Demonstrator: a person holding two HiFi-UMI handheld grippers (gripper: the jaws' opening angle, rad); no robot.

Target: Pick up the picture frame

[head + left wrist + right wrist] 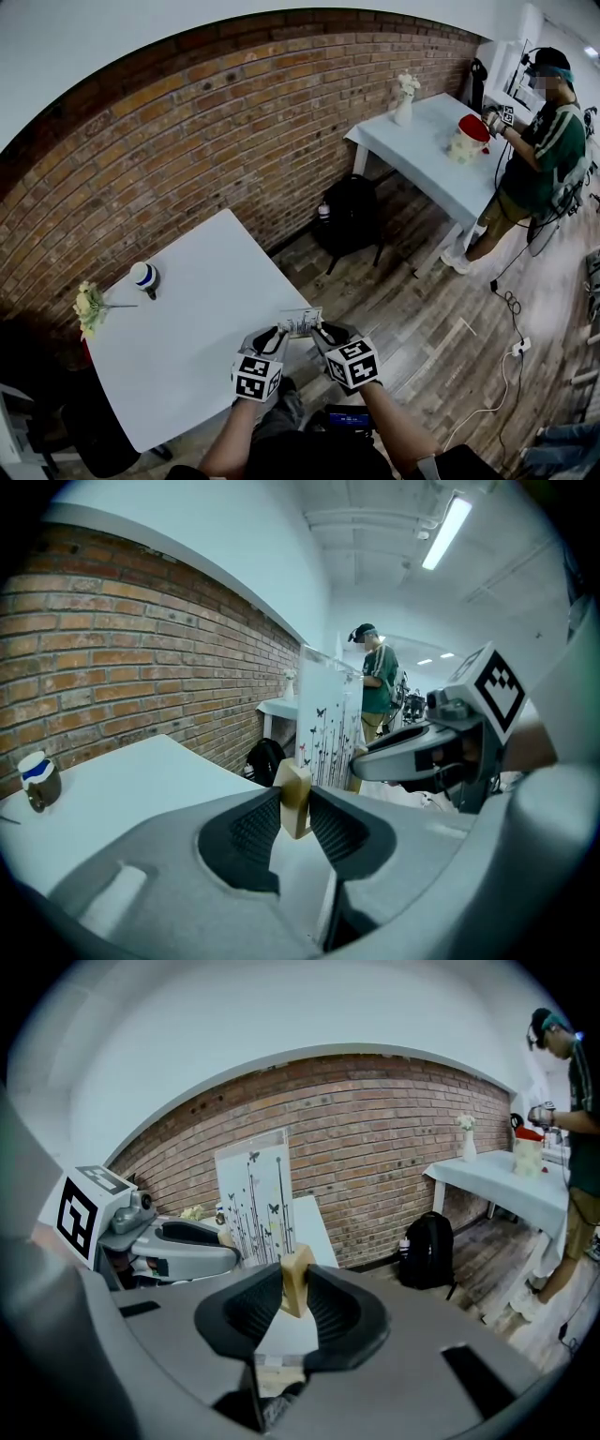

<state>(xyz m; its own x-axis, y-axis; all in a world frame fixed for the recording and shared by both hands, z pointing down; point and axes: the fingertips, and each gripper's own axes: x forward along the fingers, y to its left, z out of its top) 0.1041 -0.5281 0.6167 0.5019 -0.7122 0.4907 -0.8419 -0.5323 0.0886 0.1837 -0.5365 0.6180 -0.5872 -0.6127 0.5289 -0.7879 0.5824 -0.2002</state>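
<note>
Held the white picture frame printed with black stems and butterflies (301, 322) upright between both grippers, at the 4 o'clock edge of the white square tabletop (187, 347). Clamped the left gripper (278, 335) on the light wooden foot block (295, 799) at the frame's 9 o'clock end; clamped the right gripper (324, 334) on the matching block (296, 1277) at the 3 o'clock end. Noted a small blue-and-white jar (143, 277) at 10 o'clock on the tabletop.

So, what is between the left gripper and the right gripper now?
The picture frame spans that gap: the left gripper is shut on one wooden end, the right gripper on the other. The head view shows it.
</note>
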